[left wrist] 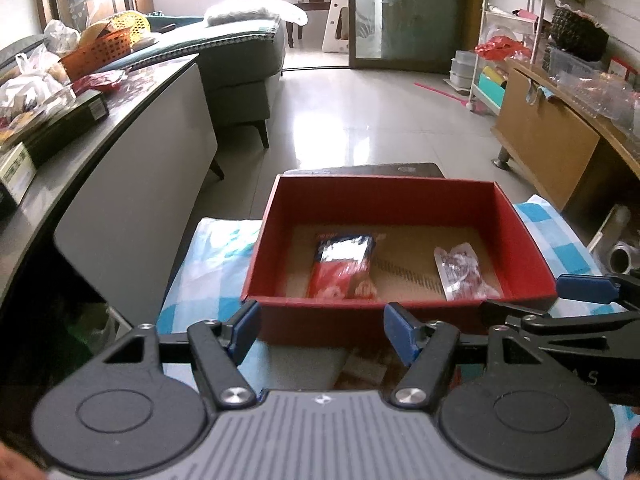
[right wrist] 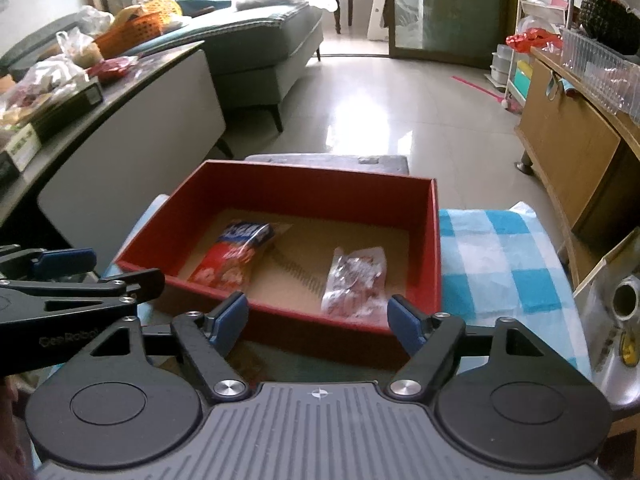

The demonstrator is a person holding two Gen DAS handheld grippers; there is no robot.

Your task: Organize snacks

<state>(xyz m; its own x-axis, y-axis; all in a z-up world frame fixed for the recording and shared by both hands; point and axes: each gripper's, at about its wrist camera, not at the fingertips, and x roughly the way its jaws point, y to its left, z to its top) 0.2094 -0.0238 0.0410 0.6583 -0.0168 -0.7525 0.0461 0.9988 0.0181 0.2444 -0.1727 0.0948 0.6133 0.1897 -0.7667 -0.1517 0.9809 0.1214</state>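
Note:
A red box (left wrist: pixel 384 200) (right wrist: pixel 304 192) with a brown cardboard floor stands on a blue-and-white checked cloth. Inside it lie a red-and-blue snack bag (left wrist: pixel 344 268) (right wrist: pixel 236 256) on the left and a clear packet of reddish snacks (left wrist: pixel 464 272) (right wrist: pixel 354 284) on the right. My left gripper (left wrist: pixel 322 330) hangs just before the box's near wall, open, with nothing between its blue pads. My right gripper (right wrist: pixel 318 318) is beside it, over the near wall in front of the clear packet, also open and empty. Each gripper's fingers show at the side of the other's view.
The checked cloth (left wrist: pixel 208 256) (right wrist: pixel 500 256) covers the surface around the box. A grey counter (left wrist: pixel 132 120) piled with bags and an orange basket runs along the left. A wooden cabinet (right wrist: pixel 568 148) stands on the right, with a metal vessel (right wrist: pixel 624 300) nearby. Beyond lie tiled floor and a sofa.

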